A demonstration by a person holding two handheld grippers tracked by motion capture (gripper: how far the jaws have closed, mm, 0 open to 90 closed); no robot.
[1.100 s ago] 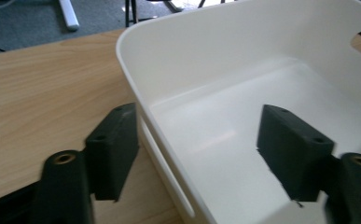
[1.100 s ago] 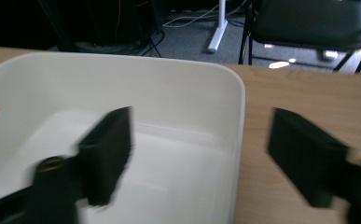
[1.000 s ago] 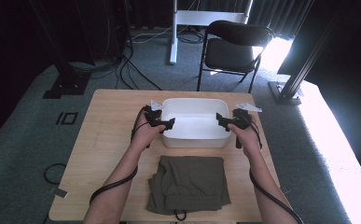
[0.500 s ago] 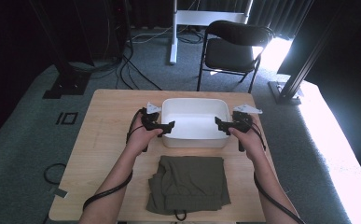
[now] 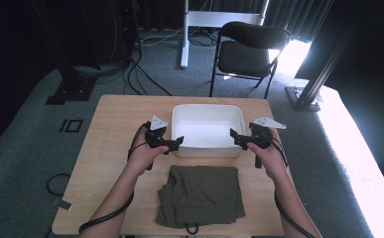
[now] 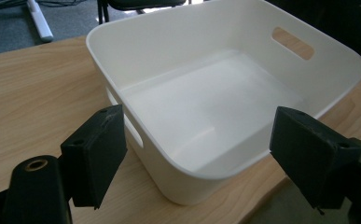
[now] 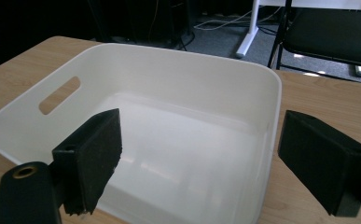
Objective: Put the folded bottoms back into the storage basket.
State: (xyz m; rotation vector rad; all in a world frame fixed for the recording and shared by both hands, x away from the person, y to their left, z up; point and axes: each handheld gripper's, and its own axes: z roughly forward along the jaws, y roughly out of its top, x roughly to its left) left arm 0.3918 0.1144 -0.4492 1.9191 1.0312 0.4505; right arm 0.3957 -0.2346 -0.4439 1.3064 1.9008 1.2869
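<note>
A white plastic bin (image 5: 208,148) with handle slots stands empty at the middle of the wooden table (image 5: 115,124). My left gripper (image 5: 178,143) hovers at the bin's near left corner, jaws open and nothing between them. In the left gripper view the bin (image 6: 169,51) lies just ahead of the left gripper (image 6: 201,156). My right gripper (image 5: 234,136) is level with it at the near right corner, also open and empty. The right gripper view looks into the bin (image 7: 169,70) past the right gripper (image 7: 206,161). A folded olive garment (image 5: 202,196) lies flat in front of the bin, between my forearms.
A black folding chair (image 5: 251,49) stands behind the table. Beside it is a white desk leg (image 5: 184,34). Cables (image 5: 140,74) run over the grey carpet at the back left. A black stand base (image 5: 306,96) sits off the table's right far corner.
Both hands have drawn back from the bin's sides toward its near corners and risen a little. The bin and the garment have not moved.
</note>
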